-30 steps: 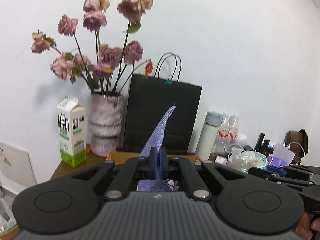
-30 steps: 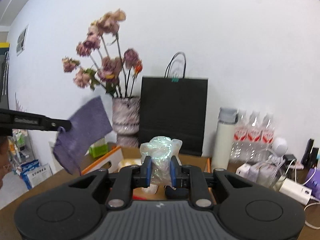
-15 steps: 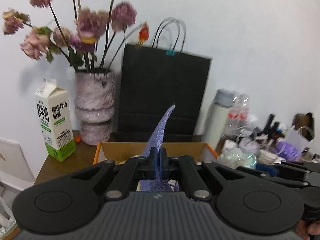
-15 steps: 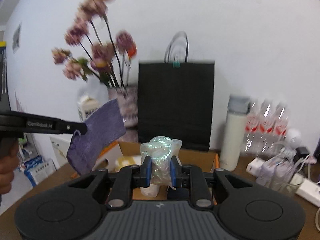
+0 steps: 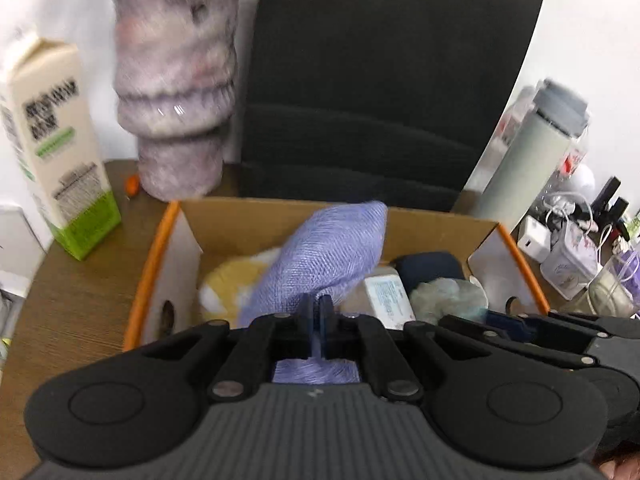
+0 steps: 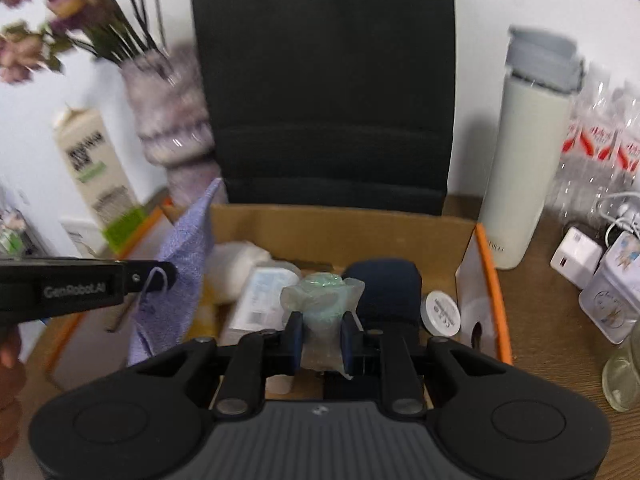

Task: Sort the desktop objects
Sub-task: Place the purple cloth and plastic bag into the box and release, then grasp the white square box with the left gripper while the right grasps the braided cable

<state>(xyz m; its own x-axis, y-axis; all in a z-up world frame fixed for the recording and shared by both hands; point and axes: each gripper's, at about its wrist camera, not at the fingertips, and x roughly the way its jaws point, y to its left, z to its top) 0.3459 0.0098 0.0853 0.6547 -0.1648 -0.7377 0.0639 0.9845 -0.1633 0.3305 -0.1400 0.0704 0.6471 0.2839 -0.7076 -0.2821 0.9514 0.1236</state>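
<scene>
left gripper (image 5: 316, 312): pinching purple cloth (image 5: 328, 256)
right gripper (image 6: 320, 336): pinching crumpled plastic wrap (image 6: 322, 300)
risk: cloth may drape over cardboard box (image 6: 490, 280) rim when let go

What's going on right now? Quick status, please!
Left tool shut on purple cloth. Right tool shut on crumpled plastic wad. Both over cardboard box, already crowded.

Left gripper (image 5: 316, 320) angled downward, jaws pinched almost fully together on purple cloth (image 5: 328, 256). Right gripper (image 6: 320, 338) angled downward alongside, jaws set narrowly apart, clamped on crumpled translucent wrap (image 6: 322, 300). Fingers of person's hand (image 6: 10, 376) at left frame edge behind left gripper.
</scene>
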